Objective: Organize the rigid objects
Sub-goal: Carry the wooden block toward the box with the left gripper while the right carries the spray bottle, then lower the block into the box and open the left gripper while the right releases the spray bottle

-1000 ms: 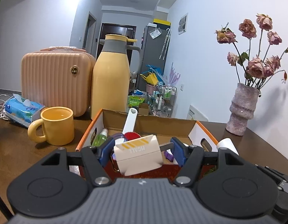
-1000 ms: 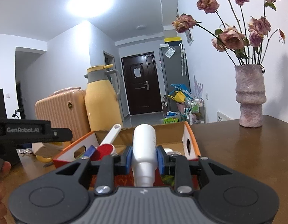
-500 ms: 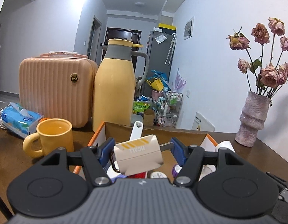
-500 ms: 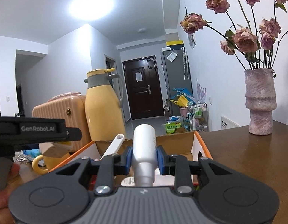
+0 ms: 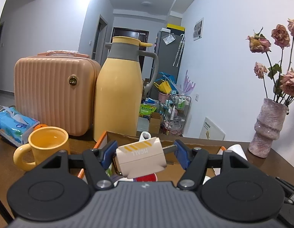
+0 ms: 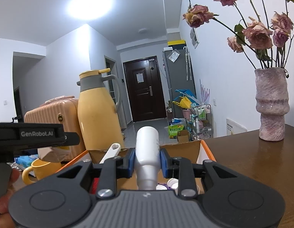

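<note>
My left gripper (image 5: 145, 154) is shut on a small cream box with yellow stripes (image 5: 141, 156), held above the open orange-edged cardboard box (image 5: 118, 135). My right gripper (image 6: 147, 160) is shut on a white plastic bottle (image 6: 147, 152), bottom pointing forward, also held over the cardboard box (image 6: 205, 152). Inside the box lie a white scoop handle (image 6: 111, 151), a red item (image 5: 146, 177) and small white and purple pieces (image 6: 168, 185). The left gripper's body (image 6: 32, 134) shows at the left of the right wrist view.
A yellow mug (image 5: 46, 146), a yellow thermos jug (image 5: 118, 95), a peach hard case (image 5: 53, 95) and a blue tissue pack (image 5: 11, 123) stand left and behind the box. A pink vase of dried roses (image 5: 268, 129) stands on the wooden table (image 6: 261, 161) at right.
Both grippers have risen with their objects; the cardboard box has dropped lower in both views and less of its inside shows.
</note>
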{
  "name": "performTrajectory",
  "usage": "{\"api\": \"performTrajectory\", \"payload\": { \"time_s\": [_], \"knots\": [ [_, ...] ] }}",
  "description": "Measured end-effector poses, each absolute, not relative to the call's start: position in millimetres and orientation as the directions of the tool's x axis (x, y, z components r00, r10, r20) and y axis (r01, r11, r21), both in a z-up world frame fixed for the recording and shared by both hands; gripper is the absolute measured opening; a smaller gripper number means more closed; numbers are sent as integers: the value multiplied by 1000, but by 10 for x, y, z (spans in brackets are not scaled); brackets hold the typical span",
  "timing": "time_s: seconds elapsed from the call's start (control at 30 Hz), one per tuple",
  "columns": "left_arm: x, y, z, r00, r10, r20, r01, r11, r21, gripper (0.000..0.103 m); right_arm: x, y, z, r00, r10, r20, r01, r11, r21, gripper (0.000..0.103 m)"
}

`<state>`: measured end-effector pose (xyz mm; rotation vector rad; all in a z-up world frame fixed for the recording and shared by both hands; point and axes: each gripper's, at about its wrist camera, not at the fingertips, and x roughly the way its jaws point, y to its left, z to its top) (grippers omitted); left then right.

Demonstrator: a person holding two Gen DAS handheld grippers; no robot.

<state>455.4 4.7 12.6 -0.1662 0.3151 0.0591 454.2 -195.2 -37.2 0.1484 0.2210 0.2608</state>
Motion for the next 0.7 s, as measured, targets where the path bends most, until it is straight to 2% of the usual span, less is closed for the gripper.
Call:
{"api": "performTrajectory", "payload": {
  "time_s": [0.43, 0.7],
  "knots": [
    [4992, 46, 54, 942, 42, -333, -90, 988, -127, 66, 4918, -1828, -409, 930, 285, -231, -253, 955, 156, 27],
    [5130, 117, -26, 920, 53, -388, -104, 988, -112, 67, 5055, -1820, -463, 920, 270, -282, -234, 960, 156, 27]
  ]
}}
